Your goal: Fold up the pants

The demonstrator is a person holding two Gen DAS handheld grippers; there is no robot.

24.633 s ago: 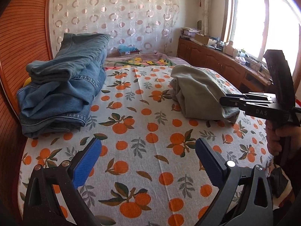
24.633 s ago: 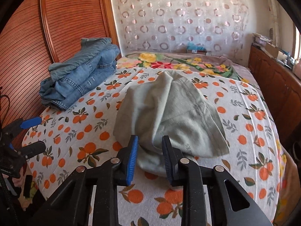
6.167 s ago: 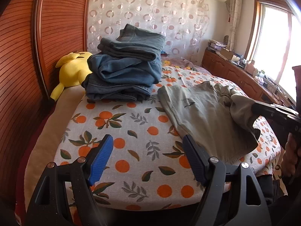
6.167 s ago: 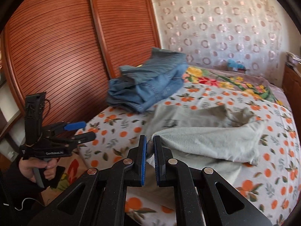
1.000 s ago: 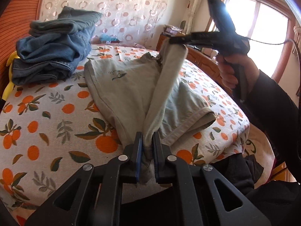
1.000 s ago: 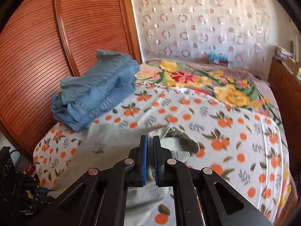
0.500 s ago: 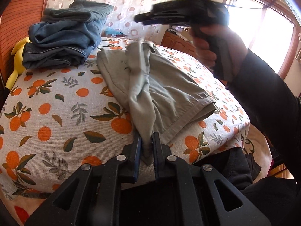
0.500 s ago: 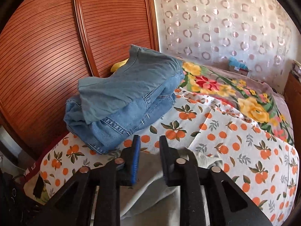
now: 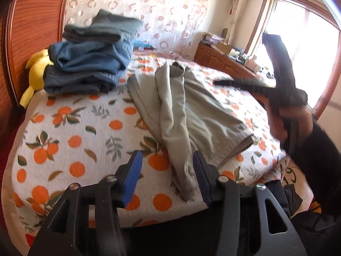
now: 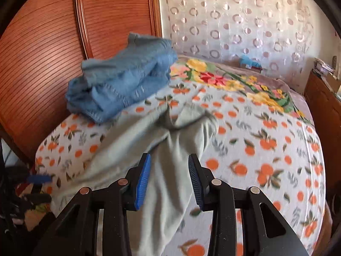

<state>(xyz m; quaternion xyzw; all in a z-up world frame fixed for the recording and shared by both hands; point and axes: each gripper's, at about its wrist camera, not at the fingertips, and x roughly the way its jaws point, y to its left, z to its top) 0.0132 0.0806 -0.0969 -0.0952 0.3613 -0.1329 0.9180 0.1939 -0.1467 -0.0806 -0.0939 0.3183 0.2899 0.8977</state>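
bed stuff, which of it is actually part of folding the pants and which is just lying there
Part of the job:
- grey-green pants, lying on the bed
- left gripper, jaws opening, pant leg between them
- right gripper, jaws opening over the pants

Just lying about:
- stack of folded jeans
- yellow plush toy
- orange-print bedspread

Right gripper (image 10: 168, 170) opening above apparently free pants (image 10: 170, 149).

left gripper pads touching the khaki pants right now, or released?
Cannot tell. In the left wrist view the left gripper jaws are opening; the khaki pants hem lies between, clear of the blue pad, but close against the dark pad.
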